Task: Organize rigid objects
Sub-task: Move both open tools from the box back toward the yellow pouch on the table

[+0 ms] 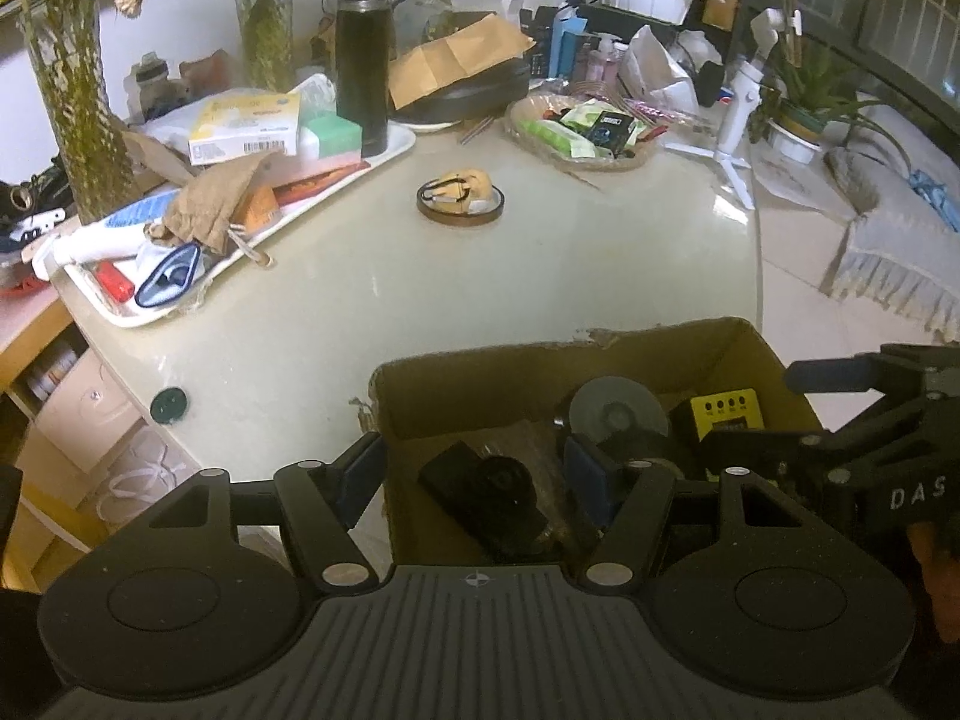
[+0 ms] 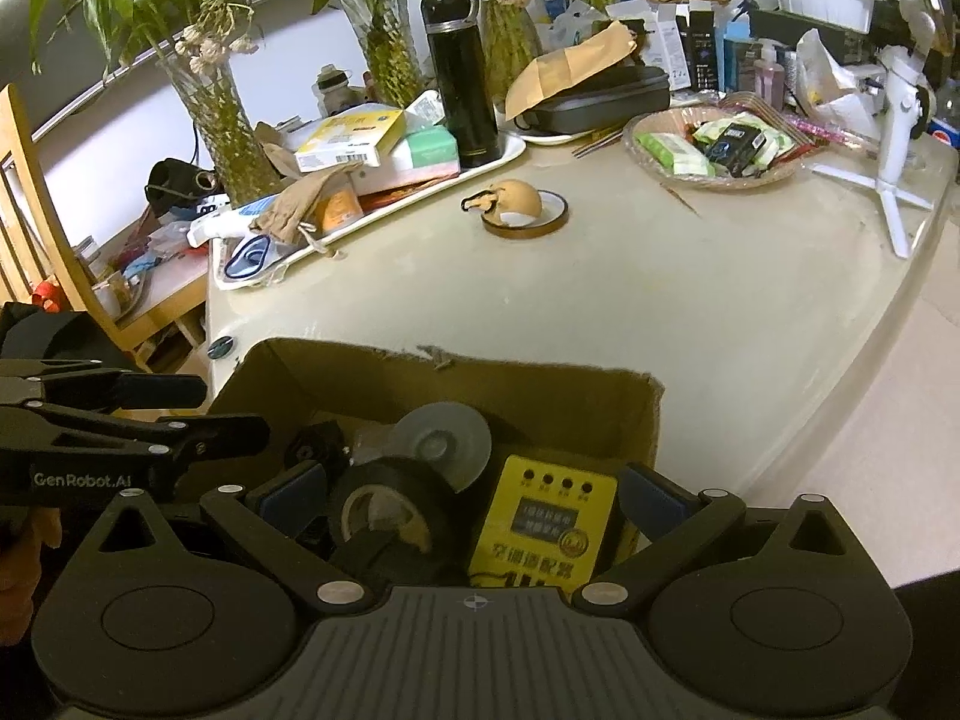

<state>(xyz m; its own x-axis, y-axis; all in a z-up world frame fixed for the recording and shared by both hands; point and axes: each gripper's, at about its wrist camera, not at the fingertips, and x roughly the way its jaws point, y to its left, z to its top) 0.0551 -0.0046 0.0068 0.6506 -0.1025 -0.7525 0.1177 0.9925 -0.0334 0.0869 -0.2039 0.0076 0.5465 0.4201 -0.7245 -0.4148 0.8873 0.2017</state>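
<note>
Two tools hang over an open cardboard box (image 2: 651,420) at the near edge of the pale counter (image 1: 540,276). Left tool (image 1: 474,468) has its jaws parted, straddling the box's left wall with nothing gripped; a black device (image 1: 480,492) lies below it. Right tool (image 2: 474,492) is spread wide and empty above a black tape roll (image 2: 390,510) and a yellow adapter (image 2: 543,531), with a grey disc (image 2: 444,441) behind them. Farther out, an amber tape ring (image 2: 528,216) sits near a cluttered white tray (image 2: 510,153).
</note>
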